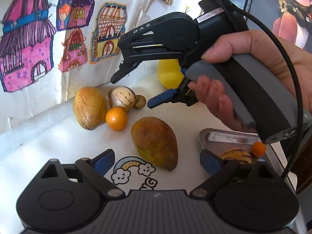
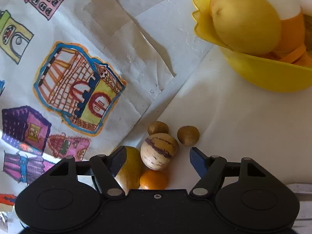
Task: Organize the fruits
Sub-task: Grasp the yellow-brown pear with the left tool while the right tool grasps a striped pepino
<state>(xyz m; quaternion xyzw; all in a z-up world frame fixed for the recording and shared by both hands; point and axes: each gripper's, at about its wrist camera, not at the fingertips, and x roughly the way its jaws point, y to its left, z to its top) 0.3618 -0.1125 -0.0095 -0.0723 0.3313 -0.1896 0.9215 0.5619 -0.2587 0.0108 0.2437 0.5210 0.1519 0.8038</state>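
Observation:
In the left wrist view a large brown-yellow mango [image 1: 155, 143] lies on the white table just ahead of my open left gripper [image 1: 156, 159], with a gap to each pad. Behind it are a second mango [image 1: 89, 107], a small orange fruit [image 1: 116, 118], a striped pale melon [image 1: 121, 97] and a small brown fruit [image 1: 140, 101]. A hand holds my right gripper [image 1: 134, 91] above that cluster. In the right wrist view my right gripper [image 2: 159, 160] stands open around the striped melon [image 2: 159, 151], its pads apart from it. The left fingertip [image 2: 119, 159] overlaps the second mango [image 2: 129, 167].
A metal tray [image 1: 224, 136] at the right holds another striped melon [image 1: 237, 155] and a small orange fruit [image 1: 258, 148]. A yellow bowl [image 2: 263, 68] with a yellow fruit [image 2: 245, 21] stands at the back right. Two small brown fruits [image 2: 188, 135] lie by the melon. A drawing-covered paper wall [image 2: 78, 87] rises behind.

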